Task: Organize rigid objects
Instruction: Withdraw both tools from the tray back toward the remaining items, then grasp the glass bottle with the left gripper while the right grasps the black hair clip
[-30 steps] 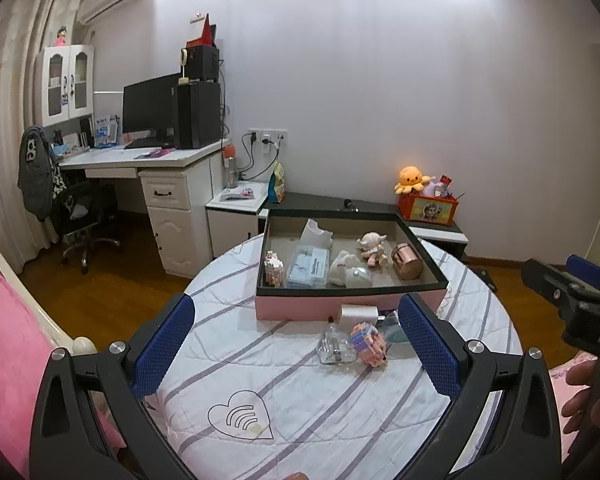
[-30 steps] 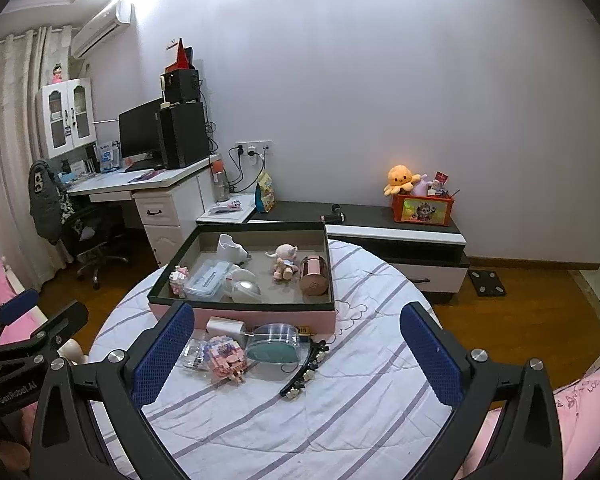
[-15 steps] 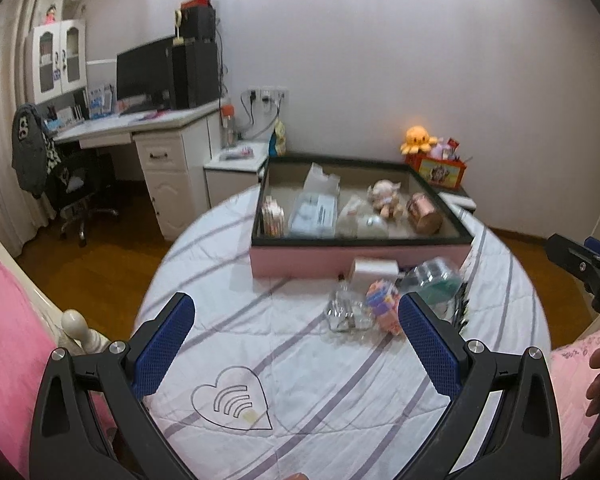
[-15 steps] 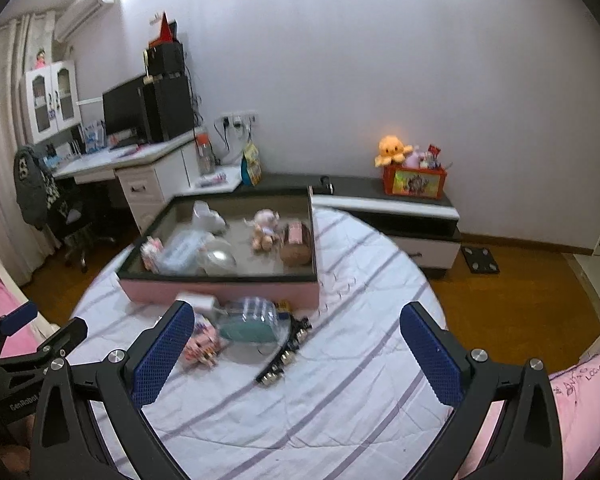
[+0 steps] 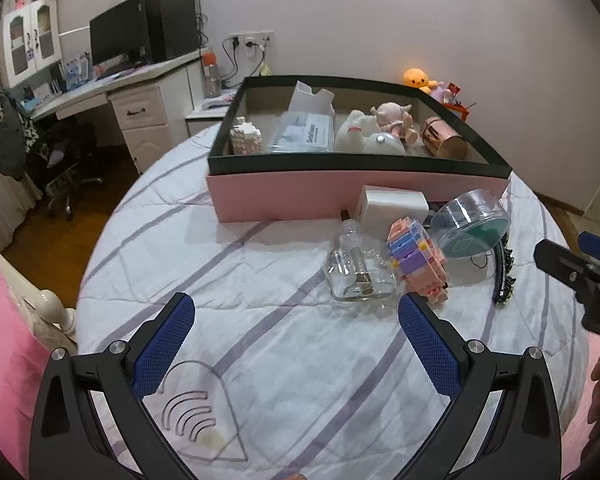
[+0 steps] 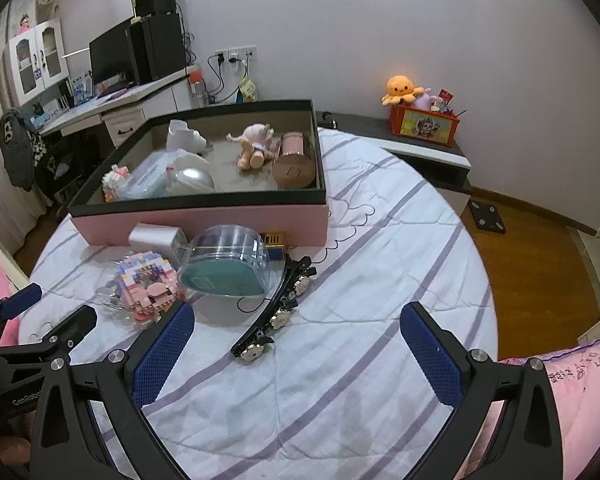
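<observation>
Loose items, bottle, brick toy, round case, hairband, are grouped before the box, awaiting storage. Left gripper and right gripper are held wide open, empty.

Left gripper spread wide, empty — right gripper likewise

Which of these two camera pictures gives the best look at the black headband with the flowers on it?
The right wrist view: the headband lies whole, flowers visible, just ahead of the right gripper. In the left wrist view the headband shows only as a thin dark arc near the right edge.
</observation>
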Demonstrator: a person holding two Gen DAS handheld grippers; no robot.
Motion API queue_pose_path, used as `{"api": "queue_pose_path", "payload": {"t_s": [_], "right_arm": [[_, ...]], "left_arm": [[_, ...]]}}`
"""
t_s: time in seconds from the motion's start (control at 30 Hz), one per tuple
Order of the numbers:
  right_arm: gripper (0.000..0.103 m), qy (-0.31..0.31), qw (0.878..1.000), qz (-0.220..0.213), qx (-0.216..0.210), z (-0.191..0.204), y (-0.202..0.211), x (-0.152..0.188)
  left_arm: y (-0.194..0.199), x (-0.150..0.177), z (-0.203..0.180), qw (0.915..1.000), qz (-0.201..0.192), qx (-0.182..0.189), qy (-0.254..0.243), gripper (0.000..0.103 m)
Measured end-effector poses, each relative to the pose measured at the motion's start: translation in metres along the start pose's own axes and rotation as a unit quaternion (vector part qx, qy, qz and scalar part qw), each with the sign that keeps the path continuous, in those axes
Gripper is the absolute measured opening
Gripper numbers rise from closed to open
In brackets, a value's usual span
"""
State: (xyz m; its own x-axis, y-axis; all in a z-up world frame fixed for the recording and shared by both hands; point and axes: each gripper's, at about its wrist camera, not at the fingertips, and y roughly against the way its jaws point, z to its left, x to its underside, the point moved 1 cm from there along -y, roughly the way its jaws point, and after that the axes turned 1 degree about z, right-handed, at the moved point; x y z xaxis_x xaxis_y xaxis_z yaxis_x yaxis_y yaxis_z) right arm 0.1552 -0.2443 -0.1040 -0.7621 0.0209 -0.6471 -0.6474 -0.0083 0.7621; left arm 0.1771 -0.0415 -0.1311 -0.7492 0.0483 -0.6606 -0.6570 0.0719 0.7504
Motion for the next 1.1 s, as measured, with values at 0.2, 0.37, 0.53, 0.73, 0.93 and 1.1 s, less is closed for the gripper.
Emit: {"api": "queue_pose_path", "payload": {"t_s": [0.2, 0.37, 0.53, 0.73, 0.93, 1.1], "right_arm": [[0.103, 0.005, 1.0, 0.023, -0.001, 0.003, -0.021, 0.002], [0.103, 0.009, 0.999, 0.038, 0.001, 0.004, -0.037, 0.004], [0.095, 0.01, 0.999, 0.048, 0.01, 0.001, -0.051, 0.005], [0.067, 0.019, 0.998, 0.056, 0.014, 0.002, -0.061, 0.006], [0.054, 0.034, 0.998, 0.049, 0.006, 0.009, -0.063, 0.004], [0.025, 0.034, 0.999, 0.042, -0.009, 0.008, -0.057, 0.007]], "left_arm": [[-0.017, -0.006, -0.01, 0.9997, 0.015, 0.006, -0.017, 0.103], [-0.032, -0.006, -0.018, 0.9989, 0.036, 0.004, -0.03, 0.103], [-0.042, -0.012, -0.021, 0.9986, 0.044, -0.004, -0.031, 0.103], [-0.058, -0.019, -0.026, 0.9977, 0.058, -0.016, -0.032, 0.102], [-0.066, -0.026, -0.027, 0.9979, 0.061, -0.006, -0.023, 0.094], [-0.06, -0.026, -0.031, 0.9981, 0.049, 0.012, -0.037, 0.061]]}}
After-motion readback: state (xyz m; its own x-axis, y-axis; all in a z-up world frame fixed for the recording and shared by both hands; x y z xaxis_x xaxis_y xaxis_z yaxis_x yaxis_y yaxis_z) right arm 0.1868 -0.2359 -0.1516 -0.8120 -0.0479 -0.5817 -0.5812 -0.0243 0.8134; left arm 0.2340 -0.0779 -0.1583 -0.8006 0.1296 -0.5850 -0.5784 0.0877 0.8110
